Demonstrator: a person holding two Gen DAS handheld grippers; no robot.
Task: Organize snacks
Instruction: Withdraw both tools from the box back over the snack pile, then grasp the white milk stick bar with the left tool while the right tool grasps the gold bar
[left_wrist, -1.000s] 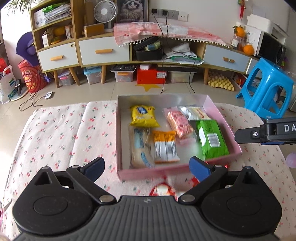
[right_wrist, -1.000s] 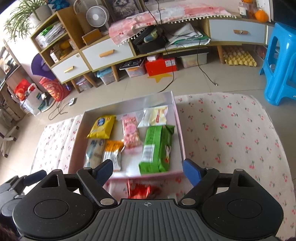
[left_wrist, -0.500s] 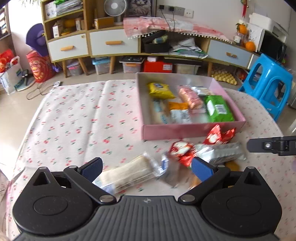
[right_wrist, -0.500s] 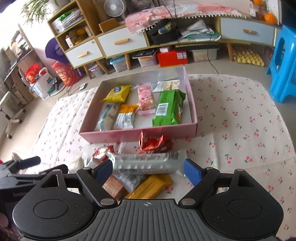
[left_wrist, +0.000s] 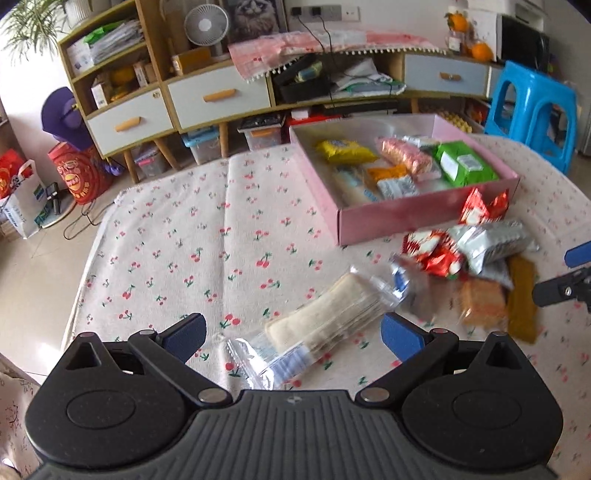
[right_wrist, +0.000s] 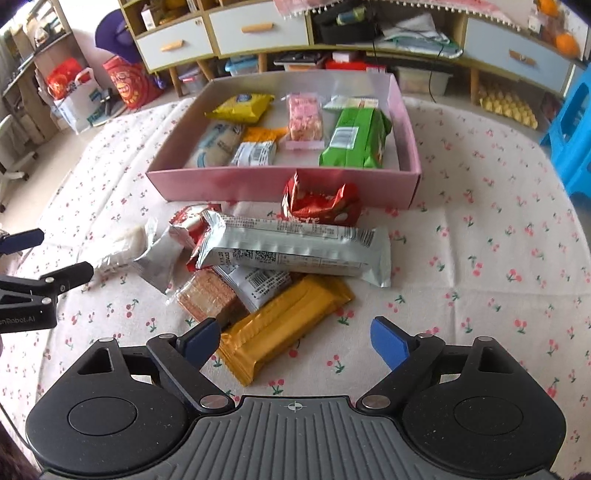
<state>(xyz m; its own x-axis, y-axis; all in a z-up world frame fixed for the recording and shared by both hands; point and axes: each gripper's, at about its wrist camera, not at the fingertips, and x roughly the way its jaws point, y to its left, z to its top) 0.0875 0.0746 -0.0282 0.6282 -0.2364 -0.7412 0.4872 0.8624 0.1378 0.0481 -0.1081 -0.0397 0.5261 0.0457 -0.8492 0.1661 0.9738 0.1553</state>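
Observation:
A pink box (right_wrist: 280, 184) (left_wrist: 402, 218) on the cherry-print cloth holds several snack packs, among them a green one (right_wrist: 354, 138) and a yellow one (right_wrist: 242, 108). In front of it lies a loose pile: a long silver pack (right_wrist: 295, 251), a red wrapper (right_wrist: 319, 203), an orange-gold bar (right_wrist: 284, 328) and a brown biscuit pack (right_wrist: 207, 295). My right gripper (right_wrist: 293, 341) hovers over the gold bar, its jaws opening, pads not touching it. A clear-wrapped pale cake (left_wrist: 325, 321) lies between the wide-apart fingers of my left gripper (left_wrist: 291, 334), which stands open above it.
The table's cloth (left_wrist: 184, 240) spreads wide to the left of the box. A blue plastic stool (left_wrist: 532, 107) stands off the table's far right. Behind are a low cabinet with drawers (left_wrist: 218, 96), bags and storage bins on the floor.
Both grippers drew back from over the box and sank toward the table, so the snack pile in front of the box came into view. The right jaws stand a little wider.

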